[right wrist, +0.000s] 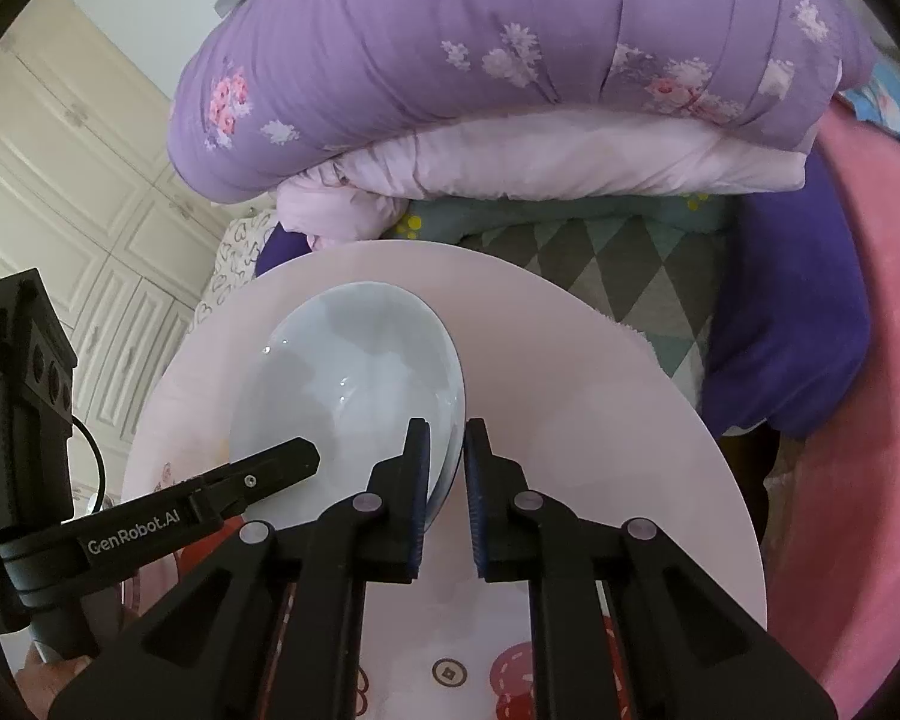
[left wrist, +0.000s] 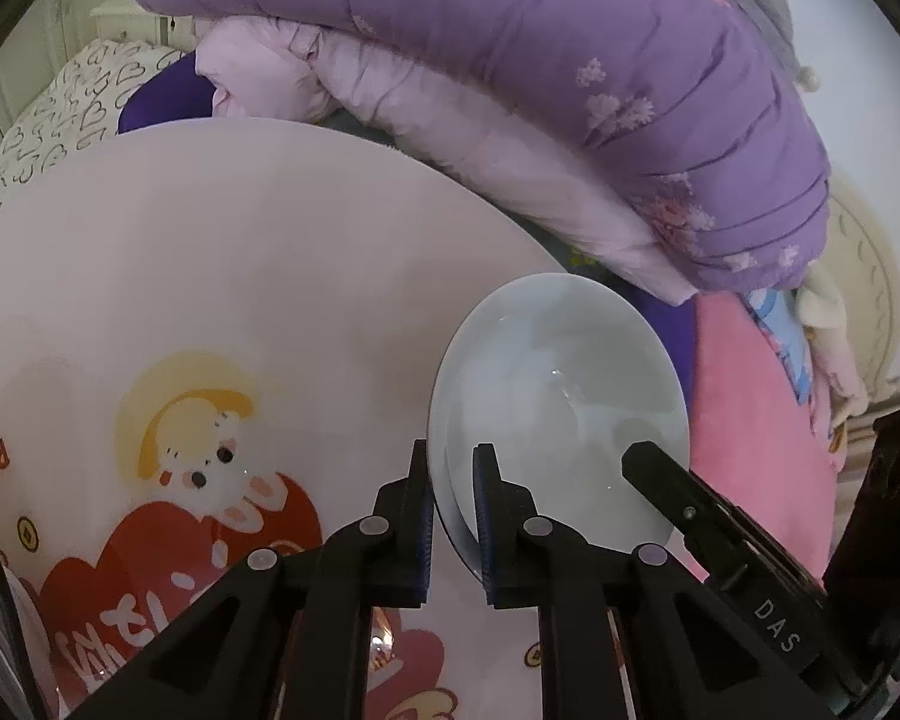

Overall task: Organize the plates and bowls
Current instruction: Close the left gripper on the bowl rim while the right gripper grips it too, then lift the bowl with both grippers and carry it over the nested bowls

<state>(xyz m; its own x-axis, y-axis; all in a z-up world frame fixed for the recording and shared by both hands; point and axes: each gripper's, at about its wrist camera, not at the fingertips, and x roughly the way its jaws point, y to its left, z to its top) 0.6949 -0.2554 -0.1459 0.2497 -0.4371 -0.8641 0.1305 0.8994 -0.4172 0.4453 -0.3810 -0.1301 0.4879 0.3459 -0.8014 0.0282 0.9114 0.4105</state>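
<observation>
Round pink table (left wrist: 240, 240) with a cartoon print, left gripper (left wrist: 453, 468) clamped on the near left rim of a pale blue bowl (left wrist: 558, 372) resting on the table, right gripper (right wrist: 447, 444) pinching its right rim, purple quilt (right wrist: 480, 48) piled behind

Left gripper (left wrist: 453, 468): matte black linkage arms, round silver pivot pins, blue ribbed pads on the finger faces. Right gripper (right wrist: 447, 444): same build. White lettering "GenRobot.AI" and "DAS" on side arms. A thin black cable loops at left of the right wrist view.
</observation>
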